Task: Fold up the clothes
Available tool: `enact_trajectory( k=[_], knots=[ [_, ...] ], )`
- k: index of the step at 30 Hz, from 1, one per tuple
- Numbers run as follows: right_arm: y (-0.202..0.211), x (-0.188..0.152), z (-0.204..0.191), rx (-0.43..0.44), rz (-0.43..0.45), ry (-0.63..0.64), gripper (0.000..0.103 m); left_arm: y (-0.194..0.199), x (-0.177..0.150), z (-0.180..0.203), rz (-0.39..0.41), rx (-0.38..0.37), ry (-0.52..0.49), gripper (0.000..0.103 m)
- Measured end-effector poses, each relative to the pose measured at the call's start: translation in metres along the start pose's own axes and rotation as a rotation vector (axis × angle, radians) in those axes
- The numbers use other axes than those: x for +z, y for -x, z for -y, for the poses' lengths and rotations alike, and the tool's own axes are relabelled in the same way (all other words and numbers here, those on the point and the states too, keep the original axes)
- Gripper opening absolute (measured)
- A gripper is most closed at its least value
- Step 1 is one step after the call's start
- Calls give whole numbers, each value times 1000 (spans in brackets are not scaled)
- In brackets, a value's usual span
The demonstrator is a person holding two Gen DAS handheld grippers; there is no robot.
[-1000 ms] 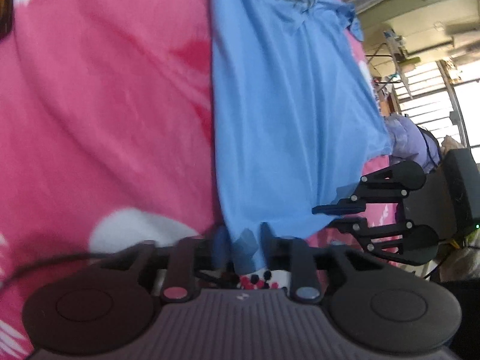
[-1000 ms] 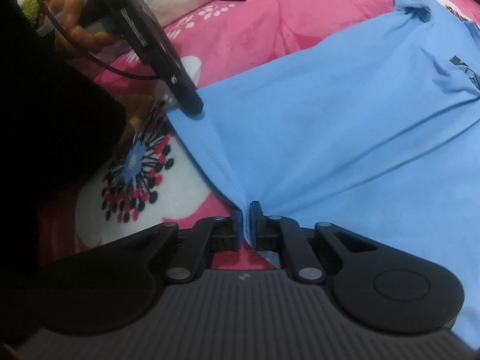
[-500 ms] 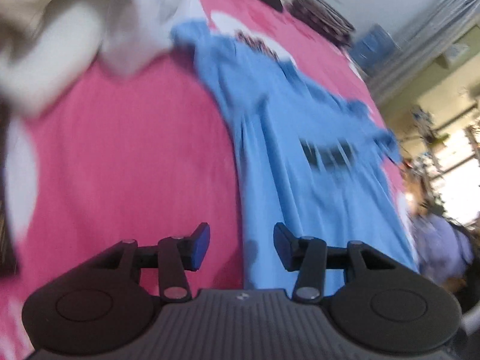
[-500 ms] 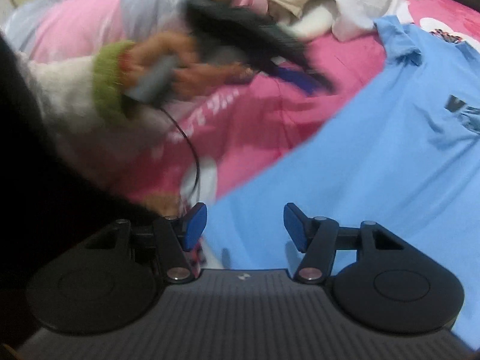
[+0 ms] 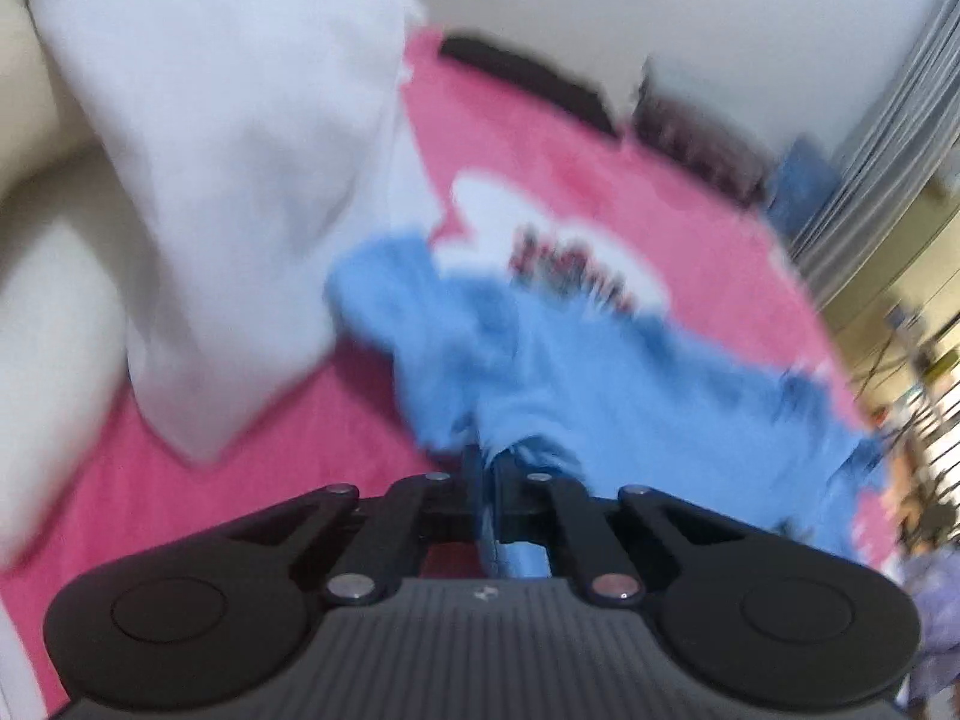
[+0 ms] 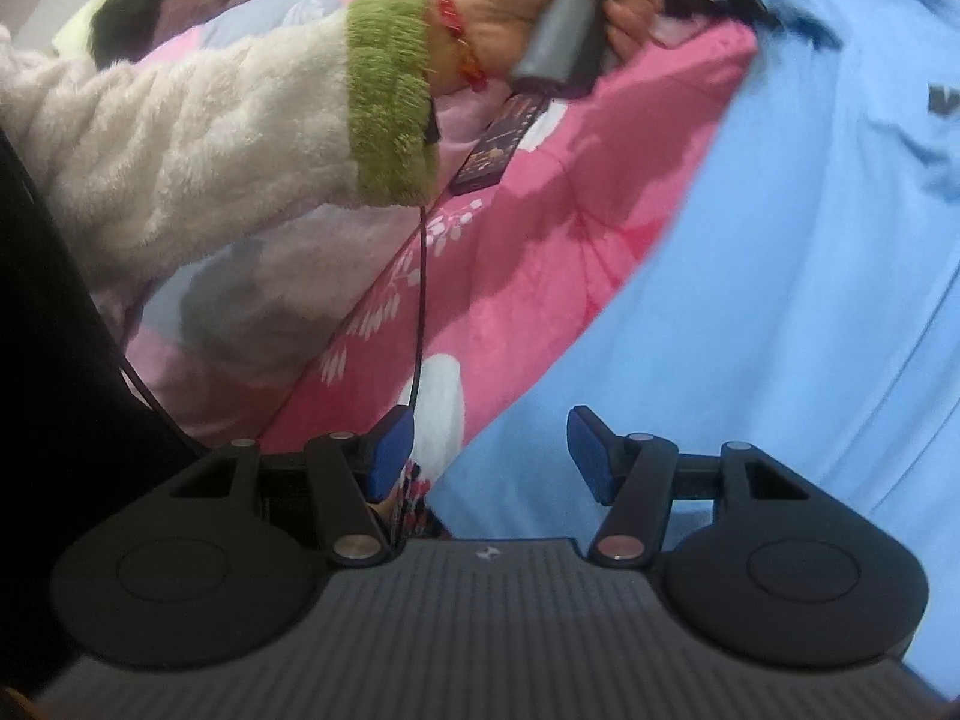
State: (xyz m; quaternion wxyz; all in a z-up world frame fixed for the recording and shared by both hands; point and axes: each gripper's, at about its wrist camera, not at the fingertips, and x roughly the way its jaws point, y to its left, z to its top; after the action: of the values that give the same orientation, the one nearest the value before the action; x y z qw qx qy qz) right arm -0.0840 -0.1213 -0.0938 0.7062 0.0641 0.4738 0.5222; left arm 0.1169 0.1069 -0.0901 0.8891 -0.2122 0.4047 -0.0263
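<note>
Left wrist view is blurred, yet the left gripper (image 5: 485, 468) is seen closed narrowly on a bunched fold of the light blue cotton T-shirt (image 5: 630, 396), which is spread across a pink floral bedspread (image 5: 252, 462). A white cloth pile (image 5: 240, 180) is heaped just beside the shirt's upper end, and a cream cushion (image 5: 54, 276) is seen at the left edge. A pale wall (image 5: 600, 6) is seen behind the bed, with grey curtains (image 5: 888, 138) at the right. From the right wrist view, the right gripper (image 6: 491, 450) is held wide apart with nothing between its blue pads (image 6: 393, 450), poised over the shirt's edge where it meets the bedspread. A hand (image 6: 540, 6) in a fluffy white sleeve with a green cuff (image 6: 390, 96) is seen grasping a grey handle, and a dark flat rectangular object (image 6: 501, 147) is lying on the bedspread near it
</note>
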Motion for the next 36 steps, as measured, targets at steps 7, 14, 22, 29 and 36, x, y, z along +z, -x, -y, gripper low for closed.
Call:
enact_trajectory(
  k=[7, 14, 22, 29, 36],
  knots=[
    [-21, -7, 9, 7, -35, -23, 56, -14, 23, -15, 0, 62, -55, 4],
    [-28, -3, 12, 12, -38, -21, 56, -23, 14, -26, -47, 117, -21, 13],
    [-17, -5, 7, -25, -12, -21, 56, 10, 16, -23, 12, 92, 40, 65],
    [-25, -10, -27, -149, 9, 184, 52, 73, -12, -24, 4, 93, 71, 66],
    [-59, -23, -73, -317, -37, 519, 29, 120, -74, -24, -82, 126, 41, 66]
  ],
)
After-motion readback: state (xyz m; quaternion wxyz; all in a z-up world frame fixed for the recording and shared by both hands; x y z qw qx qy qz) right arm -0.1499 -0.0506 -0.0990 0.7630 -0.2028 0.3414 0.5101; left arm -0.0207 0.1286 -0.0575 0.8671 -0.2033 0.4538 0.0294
